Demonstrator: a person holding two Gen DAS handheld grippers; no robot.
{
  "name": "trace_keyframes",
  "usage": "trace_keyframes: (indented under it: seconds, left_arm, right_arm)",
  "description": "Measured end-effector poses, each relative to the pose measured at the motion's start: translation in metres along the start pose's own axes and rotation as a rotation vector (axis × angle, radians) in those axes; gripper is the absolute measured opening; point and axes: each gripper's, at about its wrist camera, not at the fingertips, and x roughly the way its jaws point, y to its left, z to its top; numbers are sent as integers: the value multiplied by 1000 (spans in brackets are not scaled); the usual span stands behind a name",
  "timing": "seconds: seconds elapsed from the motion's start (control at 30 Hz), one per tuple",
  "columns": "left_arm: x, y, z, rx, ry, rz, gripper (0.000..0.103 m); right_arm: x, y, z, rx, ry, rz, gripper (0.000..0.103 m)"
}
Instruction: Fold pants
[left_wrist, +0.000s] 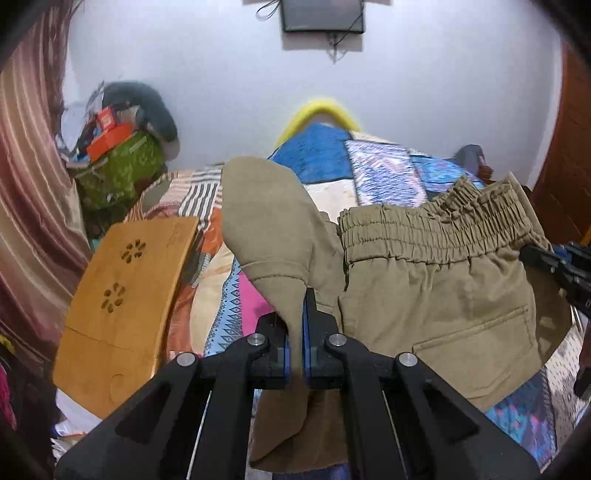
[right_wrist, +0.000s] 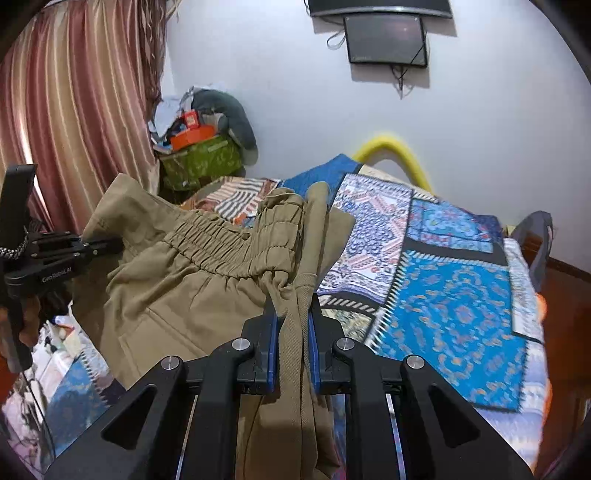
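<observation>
1. We have the khaki pants (left_wrist: 436, 288) lifted off the bed (right_wrist: 454, 295), hanging between our two grippers above its patchwork cover; the elastic waistband (left_wrist: 432, 229) stretches across at the top and a back pocket (left_wrist: 476, 336) faces the left wrist camera.
2. Our left gripper (left_wrist: 296, 332) is pinched narrow on a fold of the khaki cloth, which passes between its blue pads and hangs down below them. A hemmed flap stands up above the fingers.
3. Our right gripper (right_wrist: 293, 325) is likewise closed tight on a thicker bunch of cloth at the other end of the waistband, several layers gathered between the pads.
4. As we judge it, the step in hand is to hold the waist taut and lay the garment flat on the bed for folding.
5. To do it well, we should keep both grips firm and level, draw the grippers apart until the waistband loses its sag, and lower the hanging legs first onto the near part of the bed.
6. We should aim for the bare middle of the cover, away from the wooden board (left_wrist: 125, 306) at the bed's left edge.
7. The bunched layers in the right grip may leave a twist; we should watch for it before letting go.
</observation>
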Motion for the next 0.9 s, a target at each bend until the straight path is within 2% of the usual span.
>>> trace_keyframes:
  seconds: [0.1,0.2,0.37,0.47,0.5,0.53,0.67,0.8,0.9]
  left_arm:
    - [40,12,-2,-23,37,1,5]
    - [83,23,-8,-47,108,-2,5]
    - [141,37,-28,-97,202,-50,6]
    - [167,43,-44,-109,255,-48,12]
    - [173,46,-50,-118,272,-50,18]
    - [178,51,-55,-125,283,-49,23]
    - [171,66,-61,-147,284,-24,24]
    - [149,83,-62,-176,285,-6,24]
    - [126,89,-58,-190,278,7,24]
  right_arm:
    - [35,-2,0,21,22,0,12]
    - [64,-6,-3,45,69,1,12]
    - [106,-12,-21,34,173,-8,12]
    - [117,-17,-29,37,214,-24,13]
    - [117,-21,-28,51,219,-16,14]
    - [117,-25,-27,60,222,-6,15]
    - [116,-19,-30,2,255,-52,21]
    - [108,-24,-32,41,275,-67,33]
    - [89,-26,-29,61,276,-81,36]
